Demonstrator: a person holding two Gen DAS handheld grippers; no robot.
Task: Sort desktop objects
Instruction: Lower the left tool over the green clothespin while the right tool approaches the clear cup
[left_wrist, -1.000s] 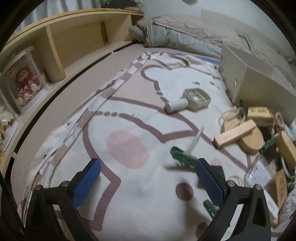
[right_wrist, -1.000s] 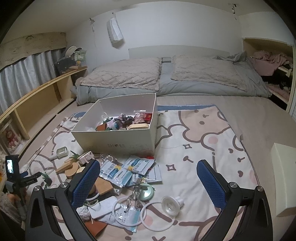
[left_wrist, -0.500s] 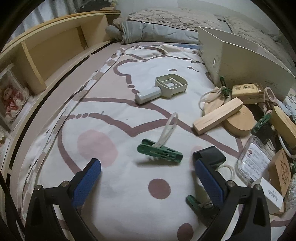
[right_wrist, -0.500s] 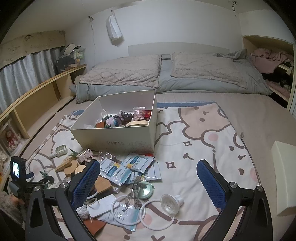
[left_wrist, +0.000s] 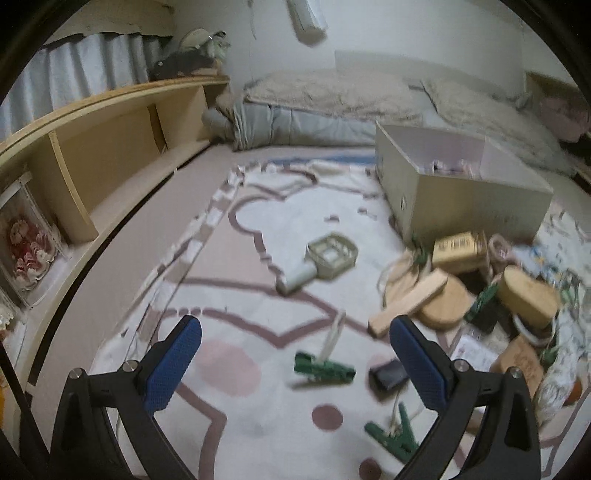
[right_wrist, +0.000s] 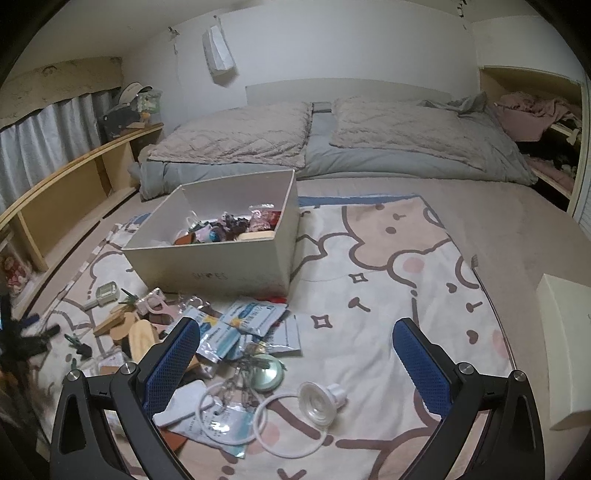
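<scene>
Now the green clip (left_wrist: 325, 368) is lying on the rug (left_wrist: 236, 435) between the left gripper (left_wrist: 295, 354) fingers, its long axis running from 9 to 3 o'clock, with a pale strap rising from it toward 12. Both the left gripper and the right gripper (right_wrist: 297, 354) are standing wide apart, holding nothing. Half a second ago the left camera was sitting lower and nearer the clip; it is now showing the bed (left_wrist: 332, 107), wall and curtain, and the clip is appearing smaller. A second clip (left_wrist: 391, 435) is pointing toward 5 o'clock. The box (right_wrist: 218, 269) is sitting at 1 o'clock in the left view, with wooden blocks (left_wrist: 410, 302) just before it. The right view is looking much as before. A wooden shelf (left_wrist: 110, 147) is lining the room at 10 o'clock.
</scene>
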